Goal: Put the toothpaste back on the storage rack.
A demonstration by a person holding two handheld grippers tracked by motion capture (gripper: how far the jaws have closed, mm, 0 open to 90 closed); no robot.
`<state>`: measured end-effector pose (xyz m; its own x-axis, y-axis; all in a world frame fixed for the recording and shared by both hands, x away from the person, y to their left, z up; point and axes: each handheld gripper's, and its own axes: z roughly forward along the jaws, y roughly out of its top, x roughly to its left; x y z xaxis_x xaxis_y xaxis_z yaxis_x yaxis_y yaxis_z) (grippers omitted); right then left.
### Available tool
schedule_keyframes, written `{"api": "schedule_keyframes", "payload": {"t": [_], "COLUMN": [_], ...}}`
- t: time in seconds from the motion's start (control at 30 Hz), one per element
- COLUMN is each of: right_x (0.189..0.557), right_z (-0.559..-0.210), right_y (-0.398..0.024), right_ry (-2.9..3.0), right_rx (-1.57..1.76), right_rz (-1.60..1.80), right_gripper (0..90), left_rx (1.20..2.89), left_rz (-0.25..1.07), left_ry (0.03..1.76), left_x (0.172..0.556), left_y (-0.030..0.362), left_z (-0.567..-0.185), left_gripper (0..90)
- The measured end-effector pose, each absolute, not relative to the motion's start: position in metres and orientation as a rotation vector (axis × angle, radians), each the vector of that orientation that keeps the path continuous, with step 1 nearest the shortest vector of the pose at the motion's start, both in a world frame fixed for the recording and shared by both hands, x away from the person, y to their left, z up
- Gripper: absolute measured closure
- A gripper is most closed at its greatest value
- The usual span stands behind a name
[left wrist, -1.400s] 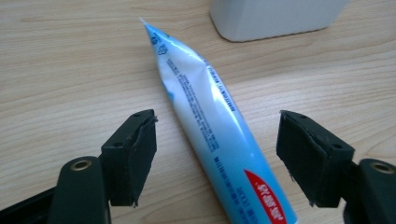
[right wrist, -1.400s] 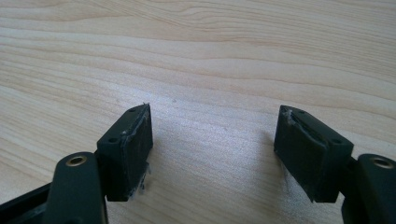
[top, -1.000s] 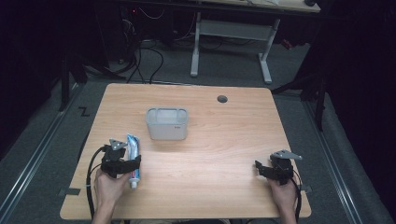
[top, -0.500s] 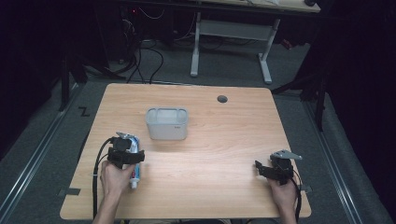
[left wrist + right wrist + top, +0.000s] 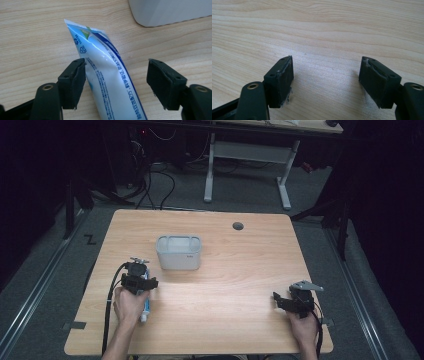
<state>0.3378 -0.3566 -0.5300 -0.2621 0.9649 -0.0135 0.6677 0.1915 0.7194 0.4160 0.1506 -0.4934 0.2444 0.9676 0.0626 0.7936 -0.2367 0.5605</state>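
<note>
Toothpaste tube (image 5: 110,82) — glossy white and blue plastic, flat crimped end, small print down its side — lies on the pale wood-grain table (image 5: 240,270), just near the grey plastic box (image 5: 179,252). Left gripper (image 5: 116,75) has just been closing, jaws astride the tube, one pad touching, the other clear. Right gripper (image 5: 325,80) spread over bare wood.

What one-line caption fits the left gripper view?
Left gripper with jaws closing around a blue-and-white toothpaste tube lying on the wooden table, grey container just beyond.

Wooden table (image 5: 240,285) with grommet hole (image 5: 238,226); grey desk frame (image 5: 247,157) behind.
</note>
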Motion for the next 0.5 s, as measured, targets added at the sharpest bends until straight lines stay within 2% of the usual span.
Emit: {"api": "schedule_keyframes", "payload": {"t": [0.5], "right_x": [0.337], "right_z": [-0.530], "right_y": [-0.357], "right_ry": [2.005], "right_rx": [1.523], "right_rz": [0.840], "right_gripper": [27.6], "left_rx": [2.140], "left_rz": [0.562], "left_ry": [1.694], "left_x": [0.428], "left_y": [0.153], "left_z": [-0.501], "left_gripper": [41.0]}}
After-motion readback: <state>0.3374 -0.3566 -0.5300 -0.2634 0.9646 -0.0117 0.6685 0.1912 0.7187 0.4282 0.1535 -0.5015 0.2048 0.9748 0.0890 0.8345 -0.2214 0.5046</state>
